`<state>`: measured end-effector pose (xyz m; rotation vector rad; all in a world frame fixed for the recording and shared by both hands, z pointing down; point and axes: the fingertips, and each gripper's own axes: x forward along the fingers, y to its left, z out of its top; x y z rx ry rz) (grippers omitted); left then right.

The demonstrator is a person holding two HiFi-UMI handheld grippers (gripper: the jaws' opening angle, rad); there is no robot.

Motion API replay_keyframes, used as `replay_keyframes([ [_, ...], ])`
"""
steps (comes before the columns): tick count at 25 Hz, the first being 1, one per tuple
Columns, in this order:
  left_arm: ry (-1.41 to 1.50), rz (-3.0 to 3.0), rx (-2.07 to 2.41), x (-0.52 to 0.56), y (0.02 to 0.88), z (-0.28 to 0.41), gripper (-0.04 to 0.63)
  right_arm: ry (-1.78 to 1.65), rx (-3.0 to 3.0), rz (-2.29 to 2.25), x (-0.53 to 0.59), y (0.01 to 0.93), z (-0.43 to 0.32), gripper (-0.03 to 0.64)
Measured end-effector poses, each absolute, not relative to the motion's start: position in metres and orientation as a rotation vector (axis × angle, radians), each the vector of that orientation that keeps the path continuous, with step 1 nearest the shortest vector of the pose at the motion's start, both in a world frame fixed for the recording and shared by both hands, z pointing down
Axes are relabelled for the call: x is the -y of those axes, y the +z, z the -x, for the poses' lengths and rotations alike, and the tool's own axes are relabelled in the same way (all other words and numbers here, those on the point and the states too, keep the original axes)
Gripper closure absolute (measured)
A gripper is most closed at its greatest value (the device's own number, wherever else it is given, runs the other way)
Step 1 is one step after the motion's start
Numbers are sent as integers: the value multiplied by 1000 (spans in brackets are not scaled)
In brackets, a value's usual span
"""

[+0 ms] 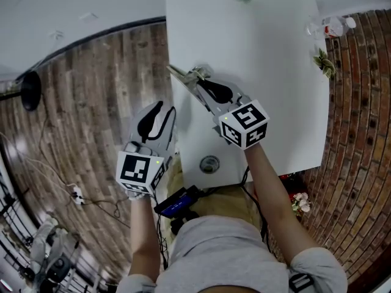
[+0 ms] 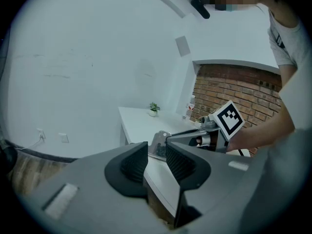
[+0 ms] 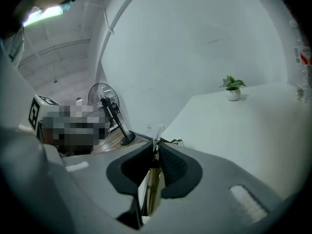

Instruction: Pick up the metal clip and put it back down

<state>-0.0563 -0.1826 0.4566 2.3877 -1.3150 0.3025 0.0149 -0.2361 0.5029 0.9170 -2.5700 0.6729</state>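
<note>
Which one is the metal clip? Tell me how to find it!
Find the big white table, then its left edge, where the right hand-held gripper reaches. The metal clip is the thin silvery piece pinched in its jaws, unlike the small round object lying loose near the person.

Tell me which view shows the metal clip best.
Head view: the clip sticks out of the right gripper at the table edge. Left gripper view catches it partly behind its own jaws; right gripper view sees it edge-on between the pads.
</note>
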Motion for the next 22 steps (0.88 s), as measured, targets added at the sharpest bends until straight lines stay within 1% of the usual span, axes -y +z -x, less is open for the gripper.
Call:
replay_keyframes([
  [11, 313, -2395, 1262, 177, 453, 51, 465, 656, 2638, -938, 228, 474, -15, 578],
  [22, 230, -2451, 1202, 157, 426, 43, 433, 583, 2736, -963, 194, 419, -17, 578],
])
